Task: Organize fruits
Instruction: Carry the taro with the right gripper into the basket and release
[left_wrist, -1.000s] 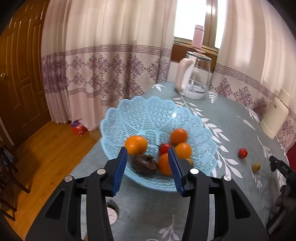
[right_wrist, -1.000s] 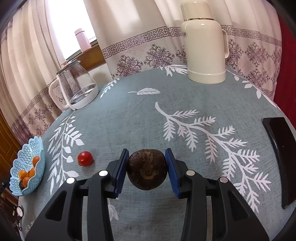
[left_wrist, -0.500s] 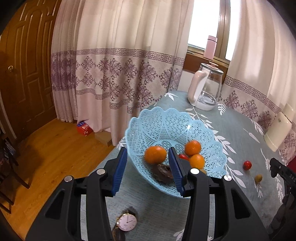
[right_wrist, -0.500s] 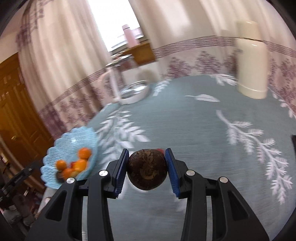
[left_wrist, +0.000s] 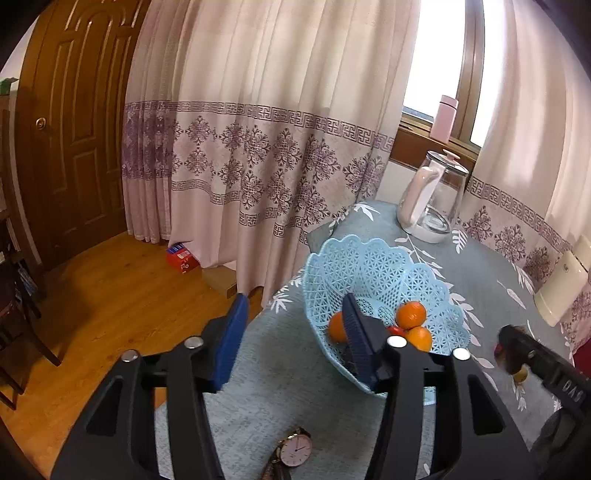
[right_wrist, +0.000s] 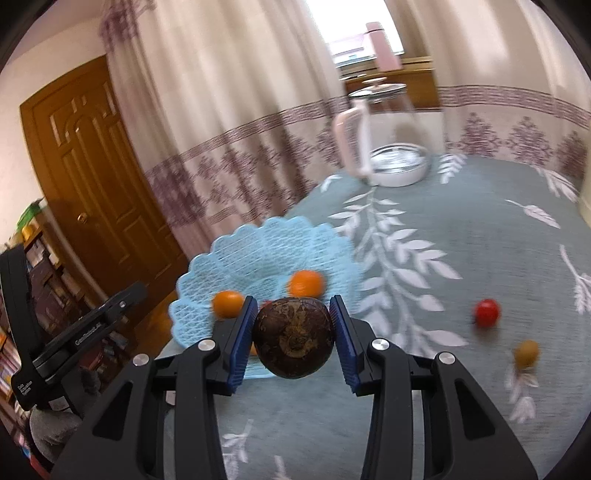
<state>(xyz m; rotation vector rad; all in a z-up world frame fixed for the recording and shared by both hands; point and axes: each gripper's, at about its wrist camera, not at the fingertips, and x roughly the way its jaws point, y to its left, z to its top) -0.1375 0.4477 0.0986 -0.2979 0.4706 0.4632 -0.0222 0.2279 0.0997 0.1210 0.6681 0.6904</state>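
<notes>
- Table (right_wrist: 461, 236): grey-blue leaf cloth, carries all the fruit; a kettle (left_wrist: 432, 201) stands at the far edge, clear of the work area.
- Basket (left_wrist: 373, 266): pale blue lattice bowl near the table's corner, the collecting spot; it sits low and wide so fruit can be dropped in from above.
- Right gripper (right_wrist: 293, 334): closed on a dark brown fruit (right_wrist: 293, 338), both blue pads pressed to its sides, held above the cloth just short of the basket rim, aimed at the basket. Judged: carrying it over for a drop-in.
- Left gripper (left_wrist: 291, 336): jaws wide apart, nothing between them, parked at the basket's near side with one finger overlapping the rim; likely kept out of the right one's path.
- Oranges (left_wrist: 410, 314): at least three in the basket, bunched at the bottom; something dark lies under them, possibly another brown fruit, mostly hidden.
- Tomato (right_wrist: 487, 312) and a small yellow-brown fruit (right_wrist: 526, 352): loose on the cloth, well apart from the basket, not yet sorted.
- Watch (left_wrist: 295, 450): on the cloth by the near edge, not task-related.
</notes>
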